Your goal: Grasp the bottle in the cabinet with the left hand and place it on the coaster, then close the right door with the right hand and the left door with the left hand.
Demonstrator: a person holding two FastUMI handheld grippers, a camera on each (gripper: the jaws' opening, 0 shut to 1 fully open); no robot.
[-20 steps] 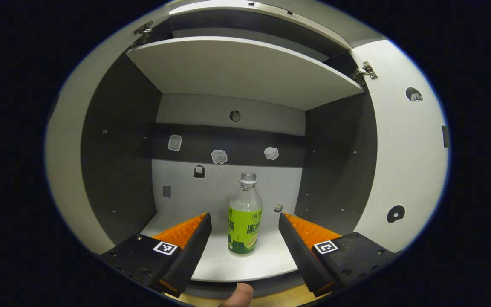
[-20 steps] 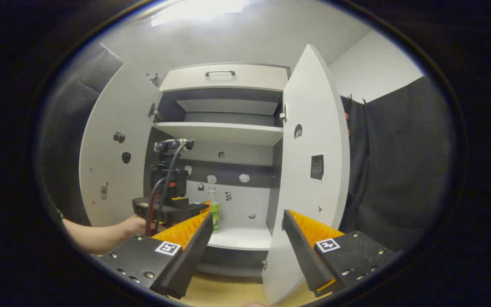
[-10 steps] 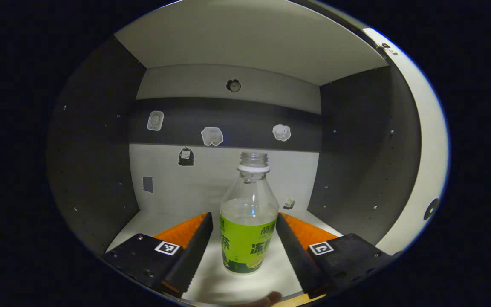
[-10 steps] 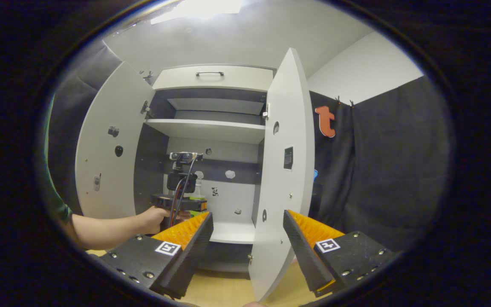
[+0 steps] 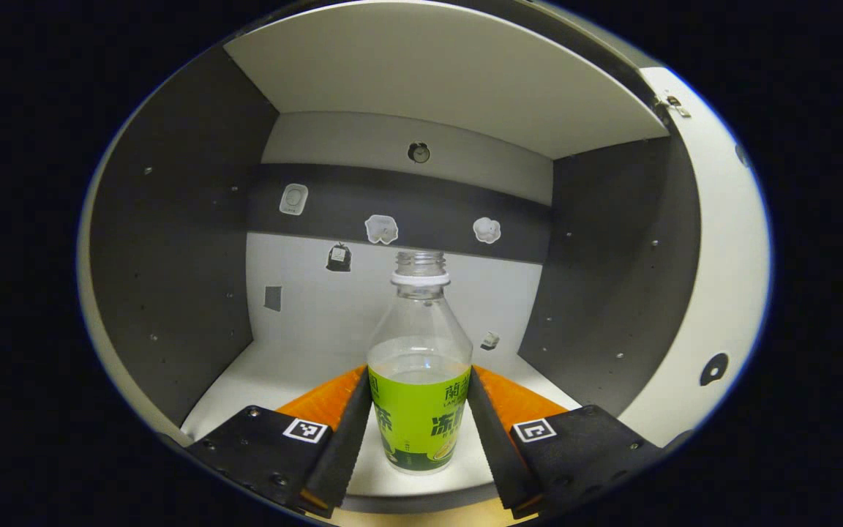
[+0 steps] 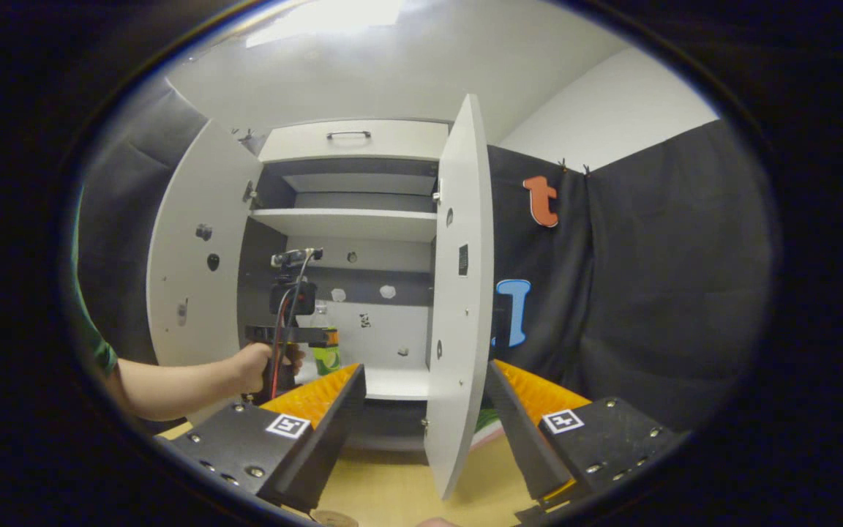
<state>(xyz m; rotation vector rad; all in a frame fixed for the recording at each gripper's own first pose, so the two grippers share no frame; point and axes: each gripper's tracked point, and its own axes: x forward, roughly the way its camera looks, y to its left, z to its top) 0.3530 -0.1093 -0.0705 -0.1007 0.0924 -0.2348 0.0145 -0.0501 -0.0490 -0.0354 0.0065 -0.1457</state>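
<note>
**Left gripper closed around the bottle inside the cabinet**

In the left gripper view, my left gripper (image 5: 418, 417) is inside the lower compartment of the cabinet (image 5: 173, 241), and its two fingers sit against either side of the green-labelled bottle (image 5: 419, 380). The jaws have narrowed onto the label, one finger touching each flank. The bottle stands upright on the white cabinet floor (image 5: 282, 373), uncapped, with clear liquid up to just above the label. Small stickers (image 5: 381, 228) dot the back wall behind it, and a white shelf (image 5: 429, 80) spans overhead.

In the right gripper view, my right gripper (image 6: 425, 410) hangs outside the cabinet, its fingers spread wide with nothing between them. The edge of the open right door (image 6: 458, 293) stands straight ahead, between those fingers. The left door (image 6: 187, 256) is swung open too. Farther off I see my left hand (image 6: 257, 366) holding the left gripper (image 6: 323, 340) at the bottle (image 6: 324, 344) in the lower compartment. A wooden tabletop (image 6: 392, 490) lies below the cabinet. At the bottom edge a round rim peeks in, too little to identify.
</note>
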